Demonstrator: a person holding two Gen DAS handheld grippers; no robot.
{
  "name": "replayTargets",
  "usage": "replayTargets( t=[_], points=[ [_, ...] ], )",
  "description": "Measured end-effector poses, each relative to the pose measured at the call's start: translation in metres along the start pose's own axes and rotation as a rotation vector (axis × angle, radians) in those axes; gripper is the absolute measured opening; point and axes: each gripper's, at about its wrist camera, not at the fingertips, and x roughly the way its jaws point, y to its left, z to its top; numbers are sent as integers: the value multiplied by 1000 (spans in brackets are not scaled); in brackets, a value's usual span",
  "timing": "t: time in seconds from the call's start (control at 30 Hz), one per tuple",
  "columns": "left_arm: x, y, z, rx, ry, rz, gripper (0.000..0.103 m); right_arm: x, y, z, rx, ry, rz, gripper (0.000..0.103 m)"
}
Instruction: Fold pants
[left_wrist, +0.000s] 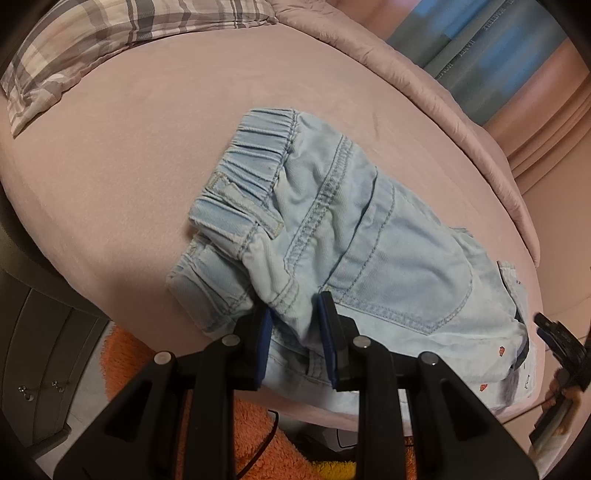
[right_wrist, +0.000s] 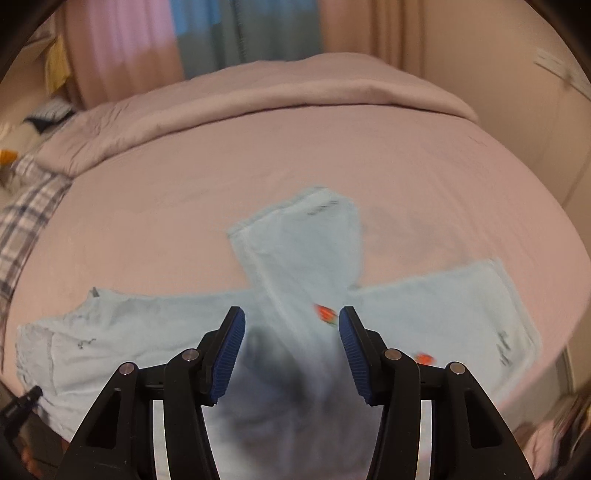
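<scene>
A: Where do the pants (left_wrist: 354, 236) sit?

B: On the pink bed (left_wrist: 110, 177), at its near edge, well clear of the plaid pillow (left_wrist: 92, 48) at the far corner. Light denim. In the left wrist view the elastic waistband (left_wrist: 255, 147) points away toward that pillow.

A: Left tool (left_wrist: 295, 332)?

B: Clamped on a bunched ridge of denim just below the waistband, near the back pocket. The pads (left_wrist: 264, 343) press the cloth from both sides.

A: Right tool (right_wrist: 291, 321)?

B: Jaws parted, nothing pinched. Cloth lies below and between them, but the pads (right_wrist: 231, 350) stand off it. The picture is blurred there, so I cannot say how high it hangs. One leg (right_wrist: 310, 236) runs away from that tool, another (right_wrist: 461, 310) spreads out to its right.

A: So the legs aren't stacked.

B: No, judging by that splay. I'd keep the left tool as the anchor at the waistband, take the far leg by its hem with the right, and lay it onto the other seam to seam. Pull taut before setting down, or the bunch at the waistband will carry into the fold.
</scene>
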Motion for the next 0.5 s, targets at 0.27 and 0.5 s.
replayTargets(
  t=[0.27,0.5],
  points=[
    [0,0,0,2,2,-3,26,71,44,11,-181,83,-150,52],
    [0,2,2,16,4,-11,26,75,17,18,-86,14,-150,6]
  ],
)
